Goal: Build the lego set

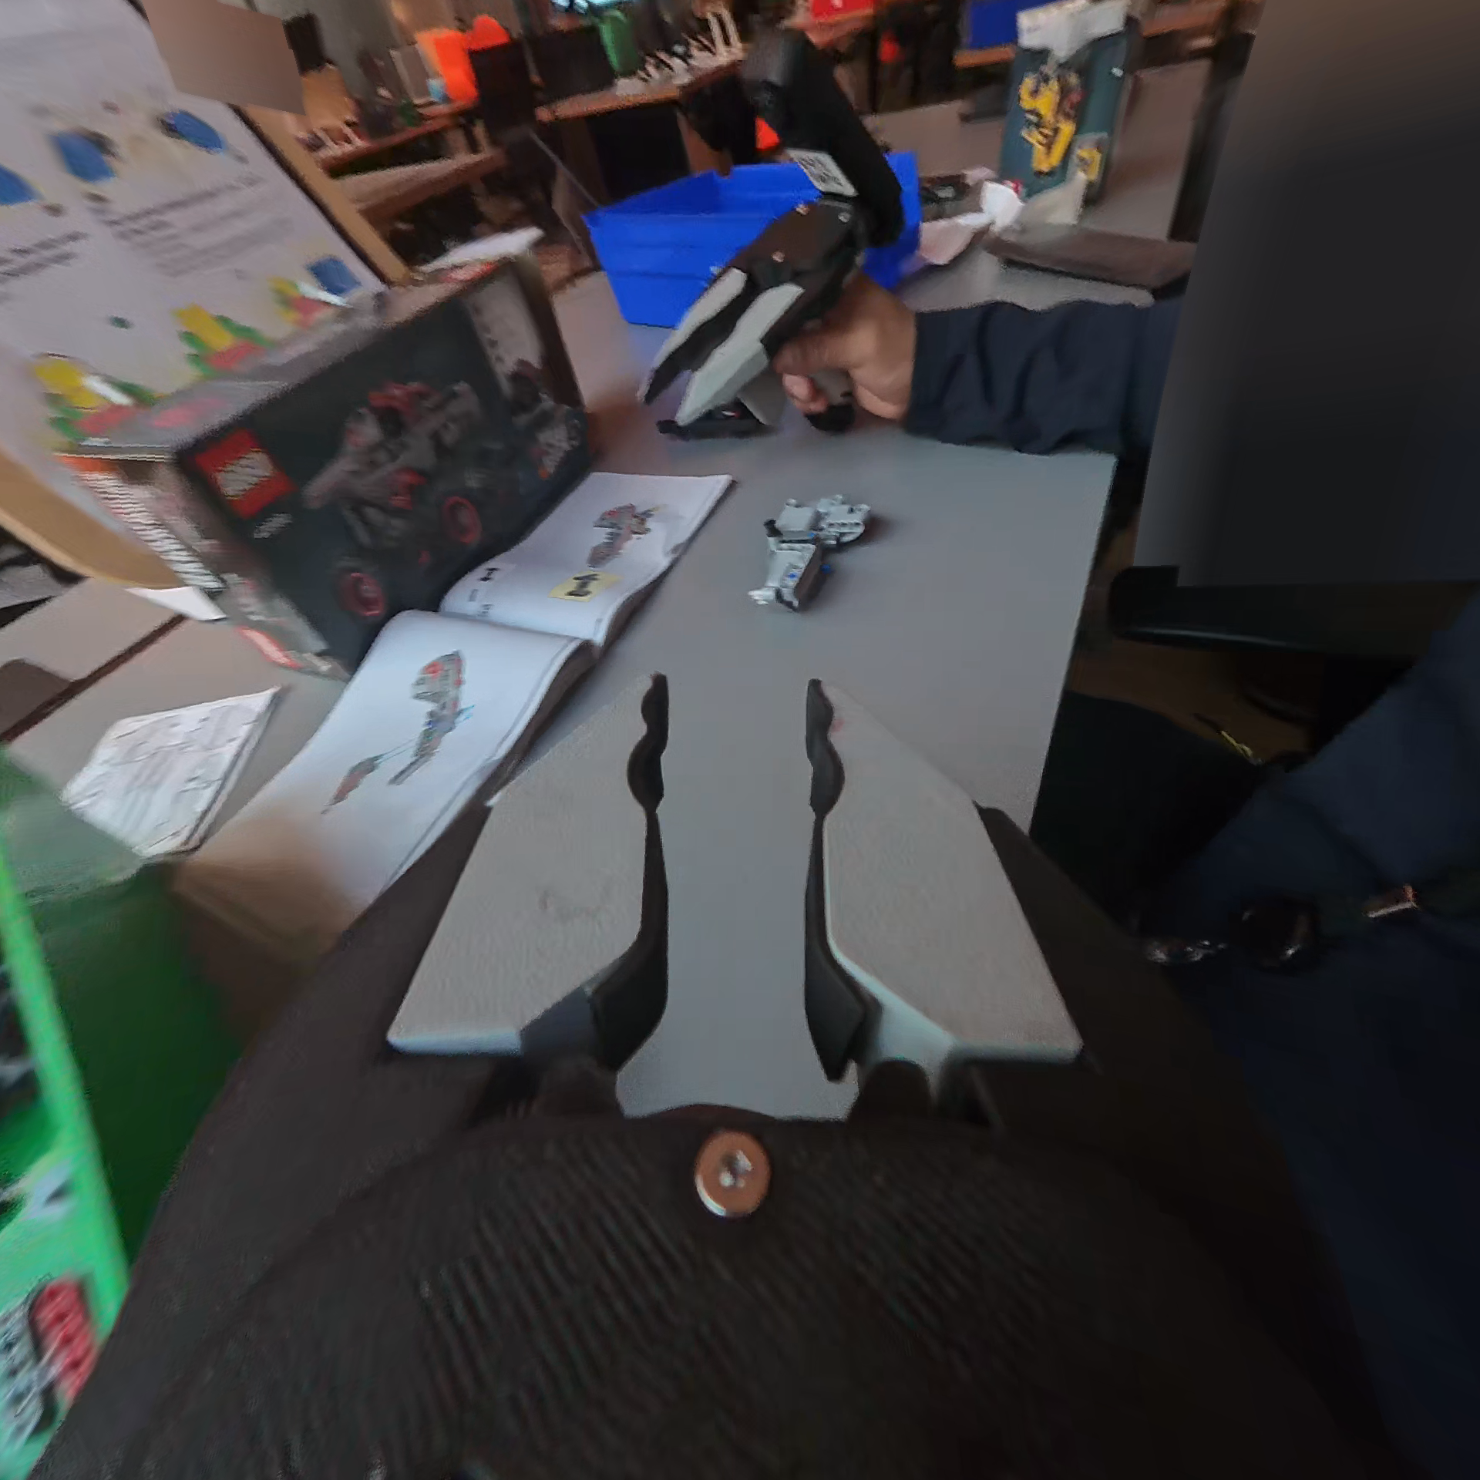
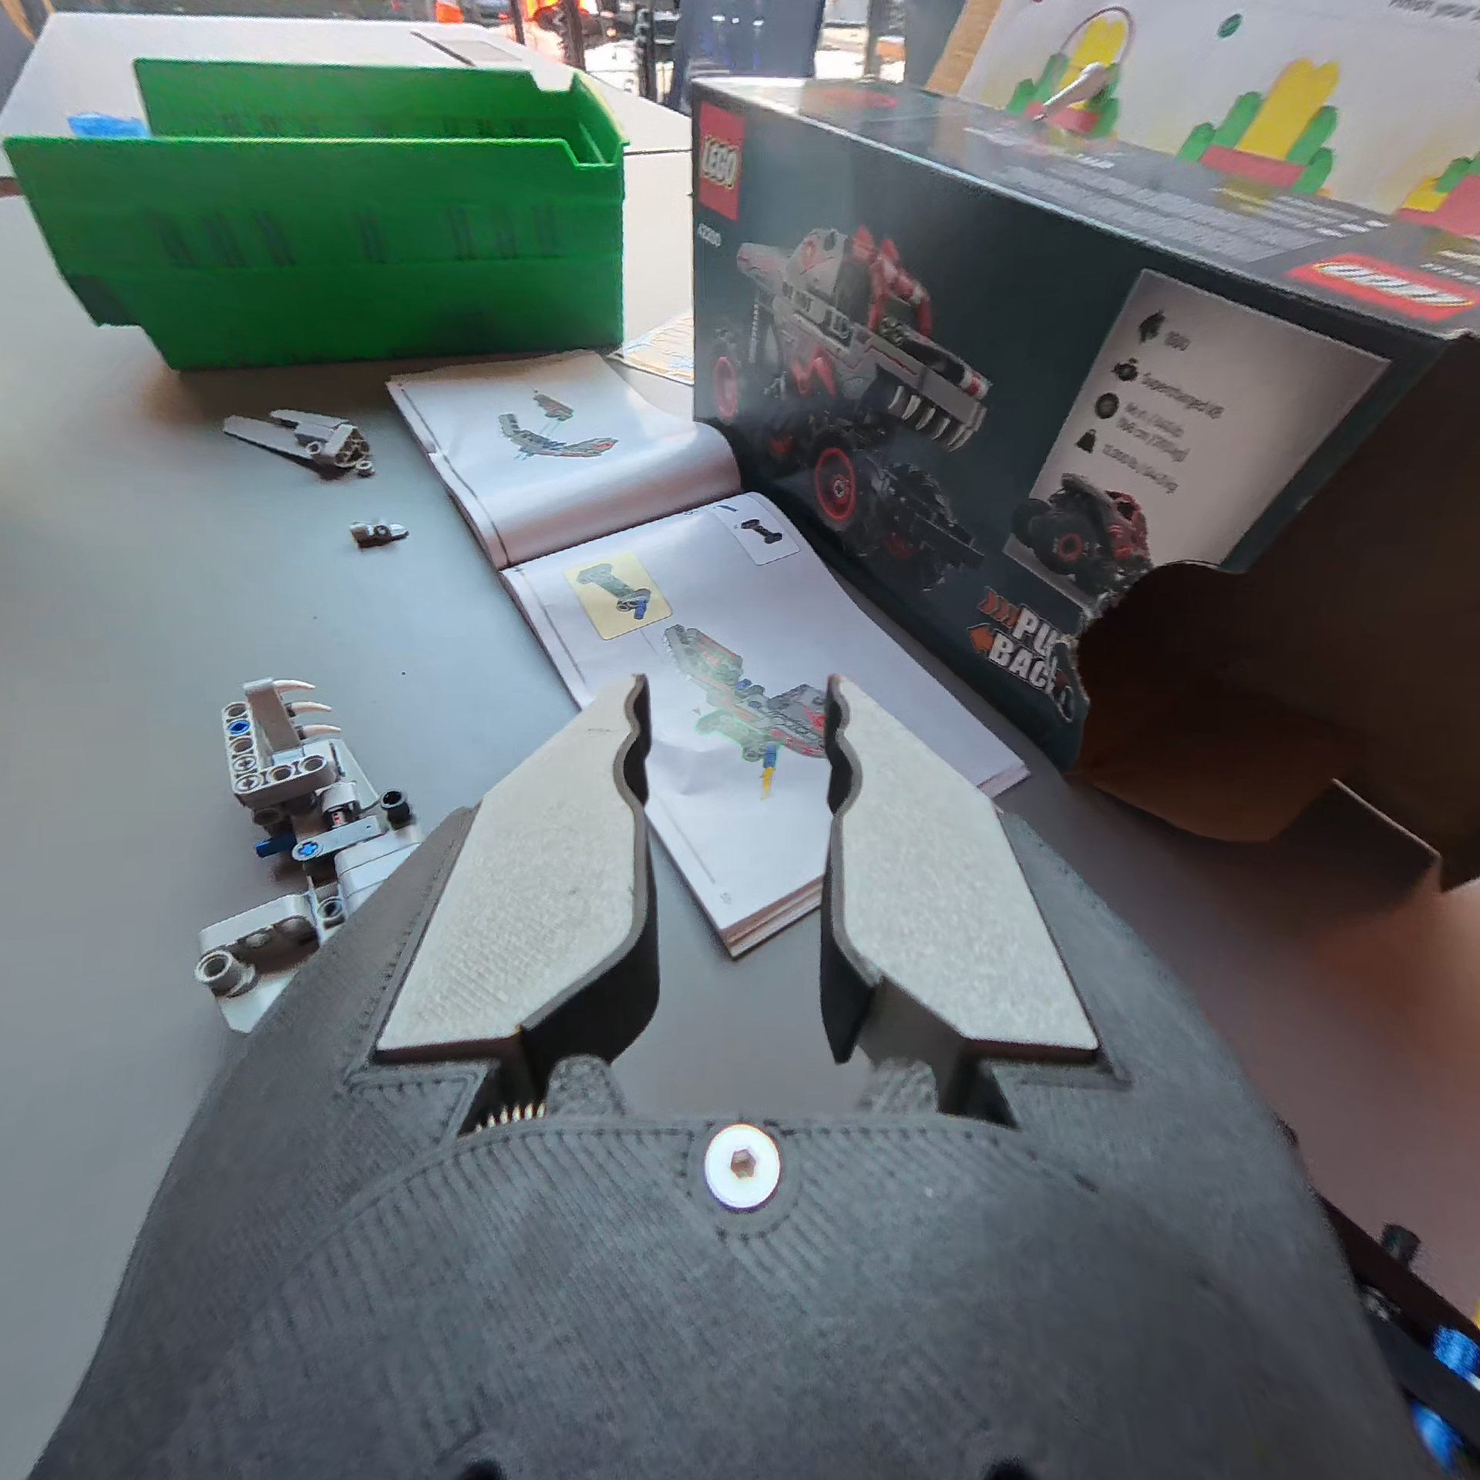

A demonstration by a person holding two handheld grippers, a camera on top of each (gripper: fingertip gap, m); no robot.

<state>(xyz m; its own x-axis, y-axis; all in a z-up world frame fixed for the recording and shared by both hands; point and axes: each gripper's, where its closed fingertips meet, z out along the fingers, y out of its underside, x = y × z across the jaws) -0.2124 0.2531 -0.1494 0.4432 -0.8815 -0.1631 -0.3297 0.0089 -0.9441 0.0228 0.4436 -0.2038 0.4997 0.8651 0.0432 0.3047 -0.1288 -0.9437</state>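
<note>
Over the grey desk (image 1: 921,641) I hold both hand-held grippers spread and empty: left hand-held gripper (image 1: 735,690), right hand-held gripper (image 2: 735,689). Half-built lego assembly (image 2: 296,785) lies just left of my right one, beside the open instruction booklet (image 2: 681,609).

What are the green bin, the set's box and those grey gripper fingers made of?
Green bin: looks like moulded plastic, matte, with ribbed slots in its wall. Set box: printed cardboard, slightly glossy; its torn end shows brown board. Right gripper fingers: probably layered printed plastic, given the ridged black body, faced with grainy grey pads, perhaps rubbery.
</note>
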